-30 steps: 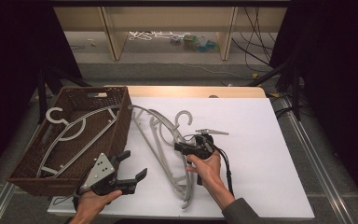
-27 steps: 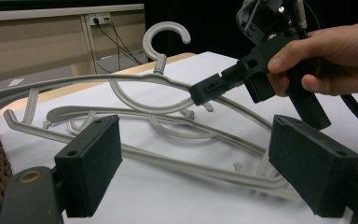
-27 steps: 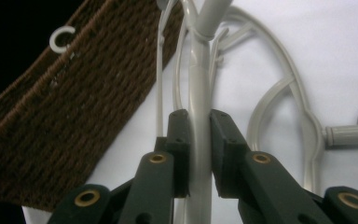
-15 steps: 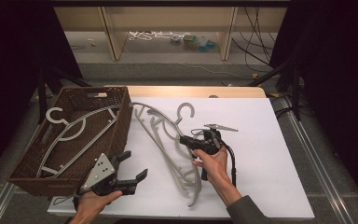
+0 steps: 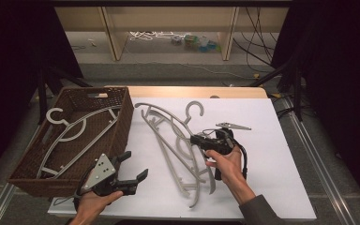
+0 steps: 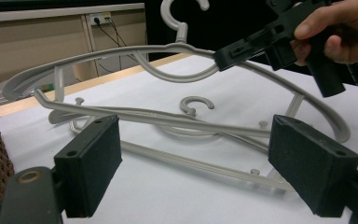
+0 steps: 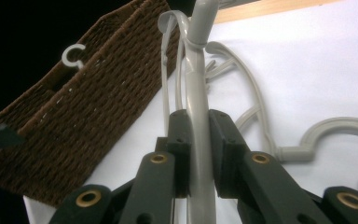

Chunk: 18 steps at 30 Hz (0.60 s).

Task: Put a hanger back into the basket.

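- Grey hanger (image 7: 199, 140) is clamped in my right gripper (image 5: 198, 140); pads pinch its upper arm w/ the jaws nearly together. Left gripper view shows the same grip (image 6: 242, 49), hanger (image 6: 121, 53) raised off the sheet, hook up top.
- From the R gripper the held hanger runs away twd the basket side at one end and down twd my near edge at the other; it's tilted, not flat.
- Right hand (image 5: 227, 164) wraps the gripper body just behind the jaws, cable looping by the wrist.
- Under/beside the R gripper: more grey hangers (image 5: 180, 154) piled loose on the white sheet (image 5: 272, 187), overlapping; can't count them exactly. One hook (image 6: 196, 105) lies flat below the lifted one.
- Small grey clip-like piece (image 5: 233, 126) lies on the sheet just past the R gripper, apart from the pile.
- Brown wicker basket (image 5: 122, 123) sits well off to the left of the R gripper, at the sheet's edge; a hanger (image 5: 75, 126) lies inside, hook twd the far-left corner.
- Left gripper (image 5: 132, 167) sits near the basket's near corner, jaws spread wide, nothing btwn the pads (image 6: 91, 170); it points at the hanger pile, well apart from it.
- Left hand (image 5: 93, 204) holds it from below at the table's near edge.
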### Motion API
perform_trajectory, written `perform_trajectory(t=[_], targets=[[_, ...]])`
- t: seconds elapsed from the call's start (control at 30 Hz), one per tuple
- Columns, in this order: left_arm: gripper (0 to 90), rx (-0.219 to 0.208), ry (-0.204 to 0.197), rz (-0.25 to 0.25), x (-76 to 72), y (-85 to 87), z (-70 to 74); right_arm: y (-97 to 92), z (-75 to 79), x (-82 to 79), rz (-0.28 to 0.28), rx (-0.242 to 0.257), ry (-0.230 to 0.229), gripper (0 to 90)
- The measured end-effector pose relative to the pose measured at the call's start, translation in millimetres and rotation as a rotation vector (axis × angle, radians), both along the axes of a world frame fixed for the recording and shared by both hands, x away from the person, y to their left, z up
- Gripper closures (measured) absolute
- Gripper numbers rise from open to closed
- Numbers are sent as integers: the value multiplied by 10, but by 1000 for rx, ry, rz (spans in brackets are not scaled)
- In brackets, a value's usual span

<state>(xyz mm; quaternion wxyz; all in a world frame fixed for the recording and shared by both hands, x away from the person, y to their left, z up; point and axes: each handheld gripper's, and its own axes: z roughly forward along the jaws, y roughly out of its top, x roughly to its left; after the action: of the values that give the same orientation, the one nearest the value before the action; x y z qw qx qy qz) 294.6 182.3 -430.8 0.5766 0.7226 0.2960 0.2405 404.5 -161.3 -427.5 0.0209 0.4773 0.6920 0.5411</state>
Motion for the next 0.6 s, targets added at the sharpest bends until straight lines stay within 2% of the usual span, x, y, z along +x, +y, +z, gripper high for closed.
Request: perform_trajectory(t=[0.17,0.23,0.27,0.33,0.43,0.53,0.6], targets=[[170,-2,0,3,15,2,14,-115,53,-61,31,-10,-17,802],[170,4,-11,3,34,-1,34,-183,95,-139,61,-12,-13,803],[170,-5,-11,2,39,-9,37,-203,109,-169,73,-11,-10,803],[170,7,-15,12,46,-18,68,-252,119,-218,92,-18,-28,802],[170,20,-28,9,64,-59,117,-301,143,-296,112,-16,-27,802],[172,26,-21,3,66,-110,159,-346,168,-389,141,-31,-32,803],[173,49,-27,-7,87,-155,208,-372,176,-437,160,-31,-46,803]])
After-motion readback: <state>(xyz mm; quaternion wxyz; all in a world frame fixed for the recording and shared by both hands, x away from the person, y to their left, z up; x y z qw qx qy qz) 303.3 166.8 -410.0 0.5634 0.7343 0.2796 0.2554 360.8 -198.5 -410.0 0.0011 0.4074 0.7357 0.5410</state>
